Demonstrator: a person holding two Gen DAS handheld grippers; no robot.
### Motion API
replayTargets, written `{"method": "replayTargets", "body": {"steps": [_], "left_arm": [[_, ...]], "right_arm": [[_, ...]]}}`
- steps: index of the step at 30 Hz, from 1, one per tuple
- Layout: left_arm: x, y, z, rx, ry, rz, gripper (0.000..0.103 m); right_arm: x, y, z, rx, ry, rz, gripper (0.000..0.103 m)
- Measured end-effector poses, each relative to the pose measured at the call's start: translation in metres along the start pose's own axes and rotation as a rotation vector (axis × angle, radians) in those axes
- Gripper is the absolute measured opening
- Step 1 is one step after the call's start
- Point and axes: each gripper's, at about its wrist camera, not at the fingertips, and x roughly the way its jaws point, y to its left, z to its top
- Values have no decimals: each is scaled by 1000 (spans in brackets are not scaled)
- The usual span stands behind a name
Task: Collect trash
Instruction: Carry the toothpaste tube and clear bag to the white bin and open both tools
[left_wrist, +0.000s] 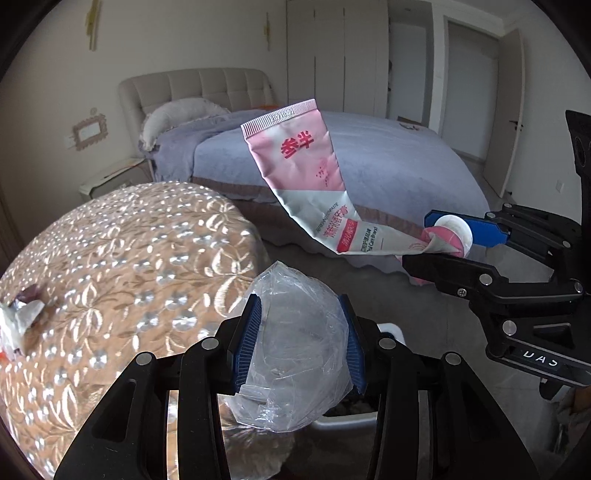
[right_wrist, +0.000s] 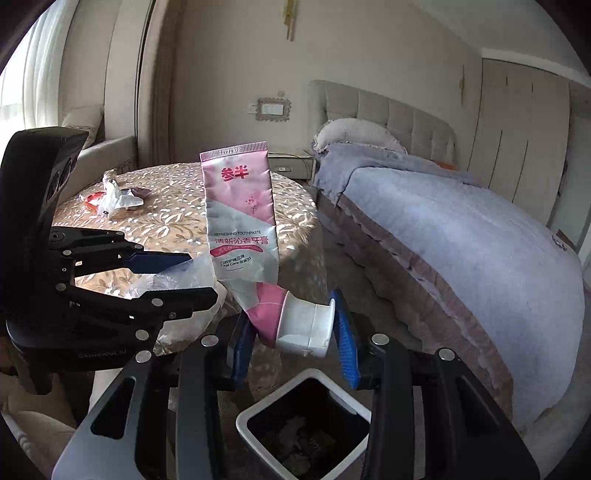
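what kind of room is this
Most likely a bedroom in a home: a made bed with a padded headboard and pillow, built-in wardrobe doors behind, and a small round table with scraps of trash beside the bed.

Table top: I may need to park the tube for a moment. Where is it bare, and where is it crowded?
The table is bare across its near and right parts, between the wrapper pile and the edge toward the bed. The far left is crowded with wrappers. The tube and plastic bag, each held in jaws, hang above the bin, which already holds trash.
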Motion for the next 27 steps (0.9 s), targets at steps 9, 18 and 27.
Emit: {"method": "replayTargets", "body": {"steps": [9,18,27], "left_arm": [[58,-51,-10,94,85,-111,42],[126,-86,-30,152,248,-187,42],[169,-104,-48,232,354,-188,98]], "right_arm": [[17,-28,-33,63,72,-28,41],[50,-64,-80,147,178,-17,41],[83,-83,-103,217,255,13,41]]}}
